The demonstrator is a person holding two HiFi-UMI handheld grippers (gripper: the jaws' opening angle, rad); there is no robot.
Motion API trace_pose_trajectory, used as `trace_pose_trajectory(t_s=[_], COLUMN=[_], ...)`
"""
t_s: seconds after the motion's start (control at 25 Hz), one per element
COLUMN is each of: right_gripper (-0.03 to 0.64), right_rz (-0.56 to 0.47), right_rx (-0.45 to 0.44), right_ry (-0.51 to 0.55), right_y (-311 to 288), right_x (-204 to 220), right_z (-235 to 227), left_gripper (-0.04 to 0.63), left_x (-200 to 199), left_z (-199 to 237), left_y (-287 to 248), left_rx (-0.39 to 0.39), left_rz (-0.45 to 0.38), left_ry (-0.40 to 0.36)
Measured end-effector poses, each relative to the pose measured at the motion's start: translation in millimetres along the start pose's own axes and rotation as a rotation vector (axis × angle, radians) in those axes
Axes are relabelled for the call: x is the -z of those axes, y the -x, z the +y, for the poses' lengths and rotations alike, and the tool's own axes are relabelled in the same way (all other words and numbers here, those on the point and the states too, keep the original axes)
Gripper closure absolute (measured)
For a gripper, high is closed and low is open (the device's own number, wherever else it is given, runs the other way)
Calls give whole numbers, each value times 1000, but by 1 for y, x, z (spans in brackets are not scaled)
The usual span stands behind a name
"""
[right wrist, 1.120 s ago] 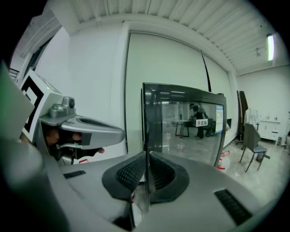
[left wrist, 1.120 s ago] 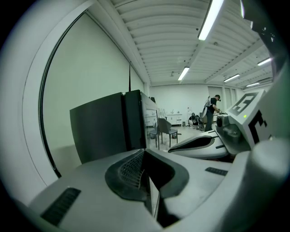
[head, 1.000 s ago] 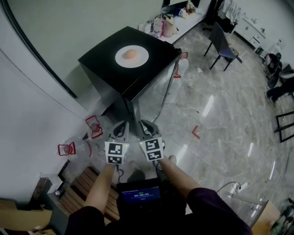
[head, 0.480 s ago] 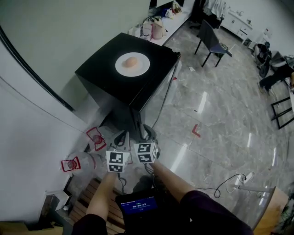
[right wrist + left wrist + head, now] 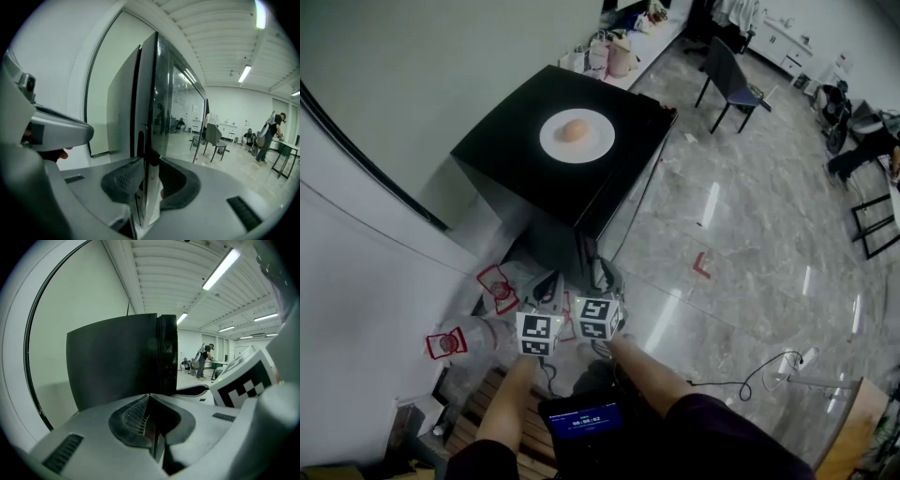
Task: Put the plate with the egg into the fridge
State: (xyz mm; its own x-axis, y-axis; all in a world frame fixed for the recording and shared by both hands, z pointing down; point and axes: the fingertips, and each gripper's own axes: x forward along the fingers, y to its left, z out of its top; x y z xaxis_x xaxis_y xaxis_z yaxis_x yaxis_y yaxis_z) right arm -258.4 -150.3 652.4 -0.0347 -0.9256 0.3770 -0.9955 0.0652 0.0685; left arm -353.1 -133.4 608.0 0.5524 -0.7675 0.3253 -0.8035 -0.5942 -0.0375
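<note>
A white plate (image 5: 576, 134) with a brown egg (image 5: 574, 130) lies on top of a black mini fridge (image 5: 511, 150) by the wall. Both grippers are low in front of the fridge. My left gripper (image 5: 551, 281) is shut and empty, its tip (image 5: 151, 427) facing the fridge body (image 5: 117, 357). My right gripper (image 5: 602, 273) has just been opening its jaws. The glossy edge of the fridge door (image 5: 157, 93) now stands between them, and the right gripper (image 5: 147, 185) has its pads against that edge.
Two clear bottles with red marks (image 5: 497, 286) (image 5: 445, 342) lie on the floor left of the grippers. A wooden pallet (image 5: 478, 403) is below them. A chair (image 5: 727, 66), red floor tape (image 5: 701, 265), a cable (image 5: 759, 370) and a far person (image 5: 272, 133) are to the right.
Both grippers have come lower and closer together, toward the fridge's front. The plate and egg have not moved on the fridge top.
</note>
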Motion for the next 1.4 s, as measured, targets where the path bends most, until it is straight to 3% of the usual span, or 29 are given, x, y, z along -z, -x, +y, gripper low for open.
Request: trace_pose_trajectory(t_s=[0.36,0.84,1.08,1.28,1.4], right_gripper=[538,549,552,561,564], right_rz=[29,23,22,-4,-17], right_rx=[-19,-87,-77,-49,-82], right_ry=[-65,-68,-94,-119,-118], right_y=[6,9,12,35,53], right_x=[0,-2,-2,9,18], right_z=[0,0,-2,-35,-62], left_gripper=[586,586,586,586,586], left_x=[-12,-38,-47,-47,-49], left_z=[-2,-34,-31,-37,-67], left_y=[-9,-16,-16,-22,-31], left_rx=[50,169,173,212,304], left_rz=[-21,-54,-53,-56,-70], left_ry=[-38,-129,-157,-157,-167])
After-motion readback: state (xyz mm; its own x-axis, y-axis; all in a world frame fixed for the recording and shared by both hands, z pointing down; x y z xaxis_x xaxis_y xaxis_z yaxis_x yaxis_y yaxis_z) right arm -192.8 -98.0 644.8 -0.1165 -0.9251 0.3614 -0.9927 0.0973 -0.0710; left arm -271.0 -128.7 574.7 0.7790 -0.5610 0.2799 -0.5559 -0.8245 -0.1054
